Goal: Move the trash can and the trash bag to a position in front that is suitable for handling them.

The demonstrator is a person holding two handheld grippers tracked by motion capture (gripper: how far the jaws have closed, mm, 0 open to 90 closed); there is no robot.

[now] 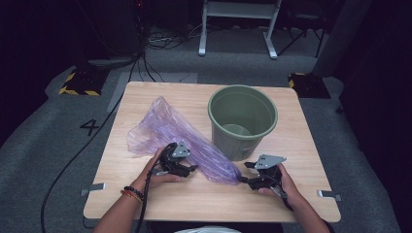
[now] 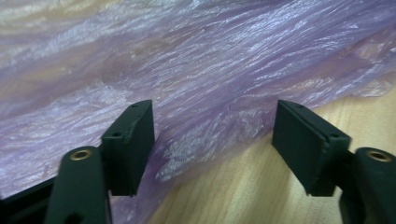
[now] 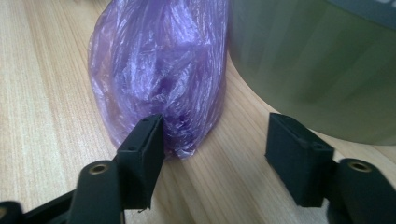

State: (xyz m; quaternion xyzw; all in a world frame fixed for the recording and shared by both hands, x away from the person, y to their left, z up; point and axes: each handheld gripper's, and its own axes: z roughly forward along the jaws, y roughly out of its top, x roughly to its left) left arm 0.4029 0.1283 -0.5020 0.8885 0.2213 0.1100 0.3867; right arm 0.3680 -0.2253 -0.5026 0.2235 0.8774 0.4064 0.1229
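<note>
A crinkled, translucent purple plastic bag (image 1: pixel 180 138) lies slantwise on the pale wooden worktop (image 1: pixel 145 194), running from the far left toward the near right, where its bunched end tapers to a point. In the high view the left gripper (image 1: pixel 187 167) sits at the bag's near edge, about midway along it. In the left gripper view its fingers (image 2: pixel 130 140) stand well apart; one pad lies over the film, the other (image 2: pixel 306 144) over bare wood, and neither pinches anything. The right gripper (image 1: pixel 245 174) faces the bag's bunched end (image 3: pixel 163 84). Its fingers (image 3: pixel 144 154) are spread too: the left-hand pad touches or nearly touches the tip (hard to tell which), the other (image 3: pixel 296 156) stands clear. Just beyond the right-hand finger rises a round green plastic bucket (image 1: pixel 243 119), upright, close beside the bag.
</note>
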